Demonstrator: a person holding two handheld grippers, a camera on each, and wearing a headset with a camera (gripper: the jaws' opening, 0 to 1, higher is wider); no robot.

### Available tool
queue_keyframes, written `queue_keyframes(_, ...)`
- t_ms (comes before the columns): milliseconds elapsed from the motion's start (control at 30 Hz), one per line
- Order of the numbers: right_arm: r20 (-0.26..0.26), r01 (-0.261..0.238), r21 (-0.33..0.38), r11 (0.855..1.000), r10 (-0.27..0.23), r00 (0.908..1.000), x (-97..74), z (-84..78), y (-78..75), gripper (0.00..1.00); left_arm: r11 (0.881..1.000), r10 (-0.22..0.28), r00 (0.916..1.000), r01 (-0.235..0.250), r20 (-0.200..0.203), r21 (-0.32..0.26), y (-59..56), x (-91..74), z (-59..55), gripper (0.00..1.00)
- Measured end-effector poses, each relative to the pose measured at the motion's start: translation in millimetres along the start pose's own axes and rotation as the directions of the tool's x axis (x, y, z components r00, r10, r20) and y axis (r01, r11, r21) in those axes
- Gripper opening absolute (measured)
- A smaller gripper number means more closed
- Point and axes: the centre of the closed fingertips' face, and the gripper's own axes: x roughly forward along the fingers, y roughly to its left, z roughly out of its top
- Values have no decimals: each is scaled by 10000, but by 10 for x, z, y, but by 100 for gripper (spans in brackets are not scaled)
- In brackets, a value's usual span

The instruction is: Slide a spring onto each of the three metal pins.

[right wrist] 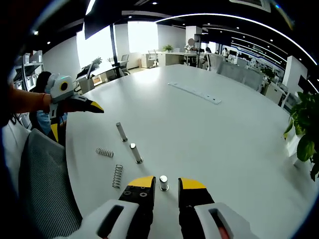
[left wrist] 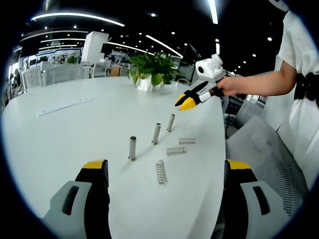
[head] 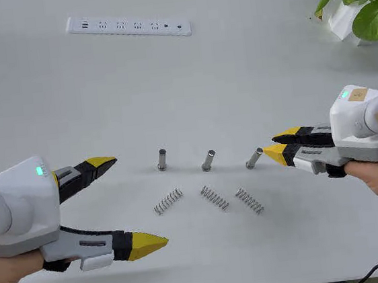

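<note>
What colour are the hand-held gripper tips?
Yellow, clearest on the left hand-held gripper in the head view.

Open-plan office: long white table (head: 49, 95), power strip (head: 128, 26), potted plant (left wrist: 152, 67), mesh chair (right wrist: 45, 174), ceiling light strips (left wrist: 75, 17).

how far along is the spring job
Done: nothing; seen from the head view, the left pin, middle pin and right pin stand bare. In hand: nothing; the left gripper is wide open, the right gripper slightly open near the right pin, both empty. Left: all of it; the left spring, middle spring and right spring lie loose on the table.
</note>
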Motion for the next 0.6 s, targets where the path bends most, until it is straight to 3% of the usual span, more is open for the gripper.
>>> queue_keyframes(333, 235, -165, -106, 9998, 167, 9996, -200, -79, 119, 33, 9999, 21, 9999, -20, -111, 100, -13, 12, 7, 94)
queue_keyframes(600, 494, -652, -238, 9976, 663, 9966, -316, -167, 254, 52, 9998, 55, 9996, -50, -270, 184, -13, -1, 3, 94)
